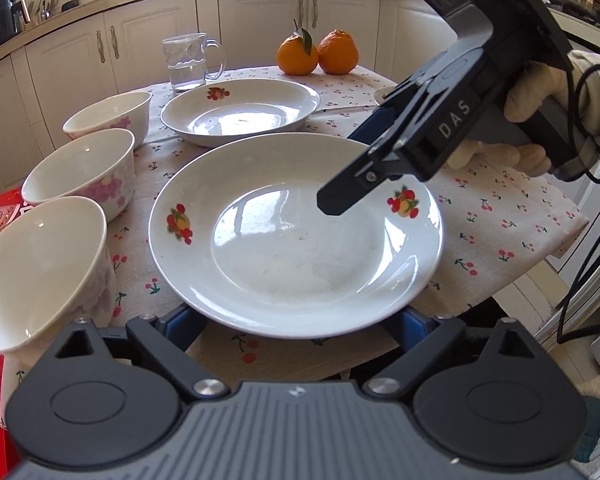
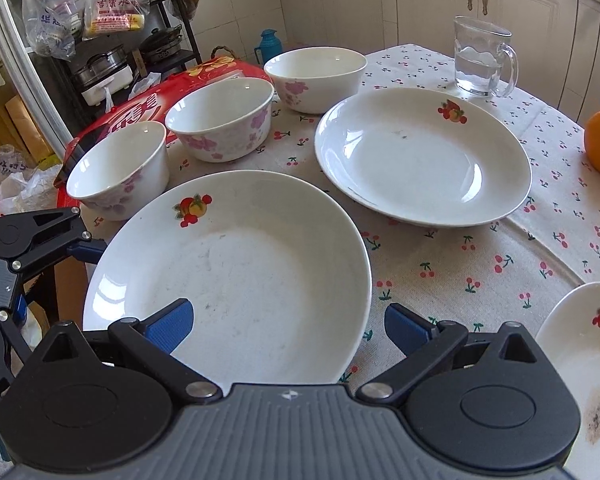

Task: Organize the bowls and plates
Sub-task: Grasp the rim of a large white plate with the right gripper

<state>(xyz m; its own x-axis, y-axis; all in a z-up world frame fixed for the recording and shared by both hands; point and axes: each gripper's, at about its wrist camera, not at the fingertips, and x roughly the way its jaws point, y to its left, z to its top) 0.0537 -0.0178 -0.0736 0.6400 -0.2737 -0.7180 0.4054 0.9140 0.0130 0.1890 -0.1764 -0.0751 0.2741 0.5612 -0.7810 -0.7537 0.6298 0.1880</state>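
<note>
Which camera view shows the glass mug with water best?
The right wrist view: the glass mug stands whole with its handle and water line clear, beyond the far plate. The left wrist view shows it smaller, farther back, also unblocked.

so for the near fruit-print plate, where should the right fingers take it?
Probably the rim. The near plate lies flat on the cherry-print tablecloth, its upturned rim the only thin part that open fingers could close on. The right gripper is already open at the edge nearest it, so come in low from that side, one finger above the rim and one beneath. The opposite edge is by the left gripper.
</note>
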